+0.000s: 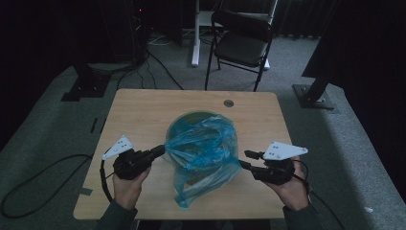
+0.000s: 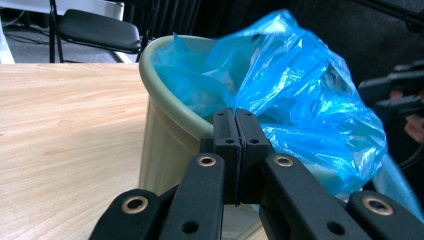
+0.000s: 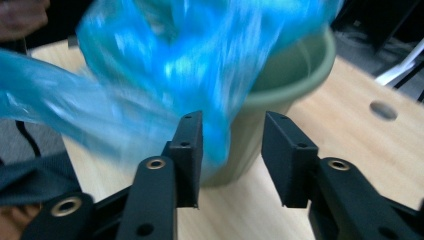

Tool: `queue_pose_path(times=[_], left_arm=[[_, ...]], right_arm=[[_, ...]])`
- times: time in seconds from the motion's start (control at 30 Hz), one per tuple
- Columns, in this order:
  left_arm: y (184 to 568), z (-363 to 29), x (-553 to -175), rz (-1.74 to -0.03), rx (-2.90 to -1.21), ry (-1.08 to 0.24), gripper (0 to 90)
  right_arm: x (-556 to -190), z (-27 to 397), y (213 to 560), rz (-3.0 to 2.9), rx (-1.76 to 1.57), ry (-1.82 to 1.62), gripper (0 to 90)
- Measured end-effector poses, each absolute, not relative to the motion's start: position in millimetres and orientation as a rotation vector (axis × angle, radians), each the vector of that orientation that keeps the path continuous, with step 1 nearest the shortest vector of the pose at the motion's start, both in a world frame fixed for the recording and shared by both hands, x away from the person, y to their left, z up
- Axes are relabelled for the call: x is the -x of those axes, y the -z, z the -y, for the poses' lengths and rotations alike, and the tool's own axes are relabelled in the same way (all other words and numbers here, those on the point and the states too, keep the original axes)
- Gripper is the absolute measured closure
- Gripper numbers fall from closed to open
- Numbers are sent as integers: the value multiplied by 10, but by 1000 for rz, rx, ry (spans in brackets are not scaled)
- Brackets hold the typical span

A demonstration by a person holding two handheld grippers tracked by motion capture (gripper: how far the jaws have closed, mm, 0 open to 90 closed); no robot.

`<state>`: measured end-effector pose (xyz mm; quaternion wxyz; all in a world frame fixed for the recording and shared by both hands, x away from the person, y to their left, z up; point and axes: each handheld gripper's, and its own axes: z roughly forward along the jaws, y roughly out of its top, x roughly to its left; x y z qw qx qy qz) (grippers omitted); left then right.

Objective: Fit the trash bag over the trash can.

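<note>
The high view is showing a pale green bin (image 1: 178,125) standing near the middle of the wooden worktop (image 1: 139,112), with a blue plastic bag (image 1: 203,153) sitting in it and spilling over its near rim toward the person. The left tongs (image 1: 160,151) are meeting the bag at the bin's left rim; the right tongs (image 1: 246,160) are sitting just beside the bag's right edge.

The left gripper view is adding what the high view cannot resolve: the left tongs (image 2: 235,116) are pressed together at the rim of the bin (image 2: 170,115), their tips lying against the bag (image 2: 300,95). Whether a fold of plastic is caught between them cannot be told. The other gripper is showing dark at the right edge of that view.

The right gripper view is showing the right tongs (image 3: 232,145) spread apart, with nothing pinched; the blurred bag (image 3: 165,65) is hanging in front of the left jaw, and the bin (image 3: 295,70) is standing behind the gap.

Beyond the worktop, a black folding chair (image 1: 242,43) is standing on the grey carpet, with cables (image 1: 158,64) trailing across the floor. A round hole (image 1: 228,103) is showing near the worktop's far edge.
</note>
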<state>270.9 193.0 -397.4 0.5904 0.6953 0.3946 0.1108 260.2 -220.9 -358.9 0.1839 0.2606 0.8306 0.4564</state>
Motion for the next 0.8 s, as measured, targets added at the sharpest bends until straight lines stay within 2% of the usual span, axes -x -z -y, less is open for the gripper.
queue_pose_path(times=[0.3, 0.4, 0.53, 0.57, 0.63, 0.8], left_arm=[[3975, -1877, -2722, -911, -1628, -276, 898], [3977, -1873, -2736, -917, -1628, -295, 898], [3988, -1887, -2765, -932, -1634, -332, 899], [3988, -1887, -2765, -932, -1634, -332, 899], [4006, -1894, -2784, -948, -1637, -370, 899], [4049, -1919, -2856, -993, -1638, -399, 899]], right_arm=[[-2741, 1903, 3496, -2289, -787, -1325, 473], [-2810, 1814, 3538, -2281, -819, -1283, 474], [-2877, 1798, 3619, -2254, -858, -1182, 712], [-2877, 1798, 3619, -2254, -858, -1182, 712], [-2882, 1858, 3639, -2241, -876, -1169, 790], [-2897, 1969, 3679, -2219, -914, -1158, 808]])
